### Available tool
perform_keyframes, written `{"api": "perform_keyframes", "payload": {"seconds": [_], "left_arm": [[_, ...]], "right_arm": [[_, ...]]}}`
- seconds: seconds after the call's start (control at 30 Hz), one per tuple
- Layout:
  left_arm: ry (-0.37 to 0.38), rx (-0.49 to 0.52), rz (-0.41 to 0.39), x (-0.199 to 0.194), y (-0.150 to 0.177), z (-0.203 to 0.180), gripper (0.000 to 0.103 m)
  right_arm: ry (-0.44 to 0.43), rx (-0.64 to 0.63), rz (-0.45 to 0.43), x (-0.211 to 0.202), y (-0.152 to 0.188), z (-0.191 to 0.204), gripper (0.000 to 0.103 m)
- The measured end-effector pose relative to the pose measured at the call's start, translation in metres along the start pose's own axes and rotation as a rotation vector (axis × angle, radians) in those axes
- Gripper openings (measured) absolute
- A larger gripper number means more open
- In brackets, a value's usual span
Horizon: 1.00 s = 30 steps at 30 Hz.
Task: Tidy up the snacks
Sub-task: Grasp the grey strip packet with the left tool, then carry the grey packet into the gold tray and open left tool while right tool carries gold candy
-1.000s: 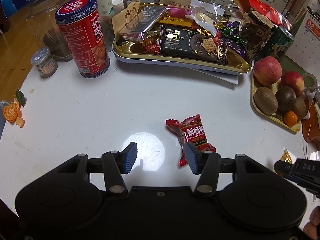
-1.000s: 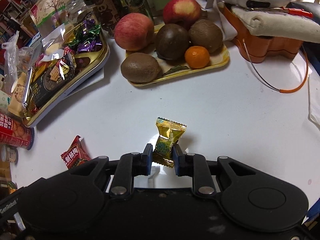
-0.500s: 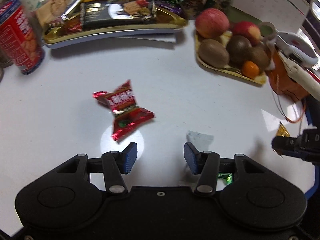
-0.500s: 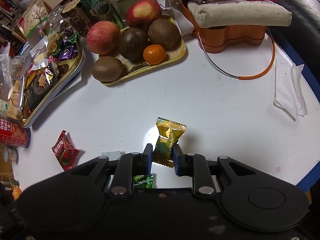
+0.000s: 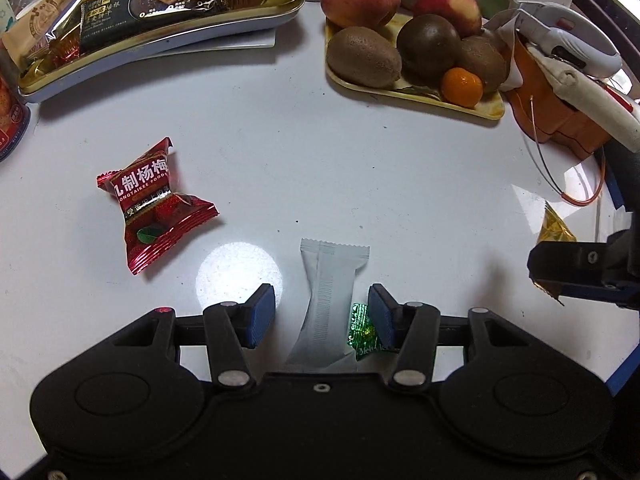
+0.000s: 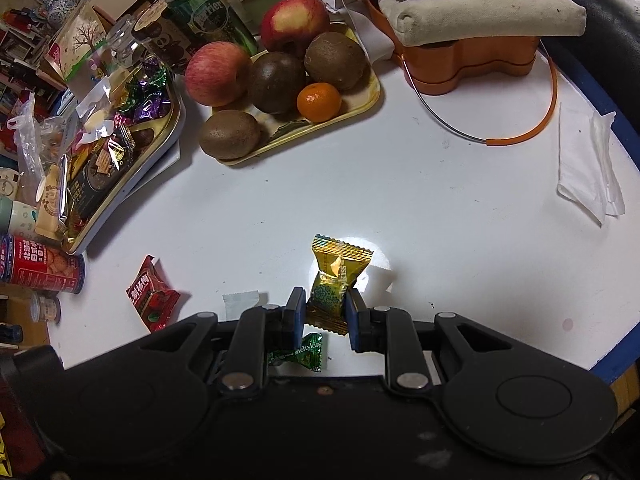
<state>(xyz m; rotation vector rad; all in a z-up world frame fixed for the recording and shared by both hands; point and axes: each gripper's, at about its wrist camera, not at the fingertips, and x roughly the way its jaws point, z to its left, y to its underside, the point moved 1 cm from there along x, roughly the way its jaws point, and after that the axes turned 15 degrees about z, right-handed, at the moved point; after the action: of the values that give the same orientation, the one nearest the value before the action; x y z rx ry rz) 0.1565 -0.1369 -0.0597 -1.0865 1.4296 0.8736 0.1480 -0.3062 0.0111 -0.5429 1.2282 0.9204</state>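
Note:
My left gripper (image 5: 321, 312) is open, low over the white table, with a white snack packet (image 5: 329, 300) lying between its fingers and a small green candy (image 5: 362, 332) by the right finger. A red plum-candy packet (image 5: 154, 204) lies to the left. My right gripper (image 6: 324, 314) is shut on a gold candy (image 6: 335, 276) and holds it above the table; it also shows at the right edge of the left wrist view (image 5: 554, 228). The green candy (image 6: 302, 354) lies under it. The gold snack tray (image 5: 224, 16) stands at the back left.
A yellow fruit tray (image 5: 460, 106) with apples, kiwis and a tangerine stands at the back right. An orange container (image 6: 472, 64) with a cloth roll is beyond it. A folded tissue (image 6: 588, 164) lies right. A red biscuit can (image 6: 40, 270) lies at the left.
My left gripper has swung right, away from the red packet, and now straddles the white packet. My right gripper has lifted and pulled back with the gold candy.

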Motion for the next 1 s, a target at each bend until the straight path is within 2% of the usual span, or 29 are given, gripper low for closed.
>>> {"api": "perform_keyframes", "payload": {"seconds": [0.17,0.2,0.23,0.33,0.57,0.8,1.0], "left_arm": [[0.009,-0.034,0.012,0.007,-0.003,0.002,0.054],[0.019,-0.042,0.009,0.007,-0.003,0.004,0.048],[0.035,-0.045,0.004,0.006,-0.003,0.006,0.026],[0.081,-0.089,-0.002,0.001,-0.001,0.016,0.026],[0.117,-0.146,-0.065,-0.039,0.019,0.041,0.026],[0.082,-0.145,-0.114,-0.077,0.077,0.075,0.026],[0.095,-0.198,-0.111,-0.076,0.132,0.104,0.027]], "right_arm": [[0.004,-0.003,0.005,0.001,0.001,0.0,0.023],[0.005,-0.007,0.003,0.001,0.001,0.0,0.023],[0.007,-0.011,0.002,0.001,0.001,0.0,0.023],[0.01,-0.015,-0.001,0.001,0.002,-0.002,0.023],[0.024,0.009,-0.018,-0.002,0.0,-0.014,0.023],[0.055,0.003,-0.058,-0.011,0.007,-0.031,0.023],[0.034,0.022,-0.097,-0.018,0.023,-0.051,0.023]]}}
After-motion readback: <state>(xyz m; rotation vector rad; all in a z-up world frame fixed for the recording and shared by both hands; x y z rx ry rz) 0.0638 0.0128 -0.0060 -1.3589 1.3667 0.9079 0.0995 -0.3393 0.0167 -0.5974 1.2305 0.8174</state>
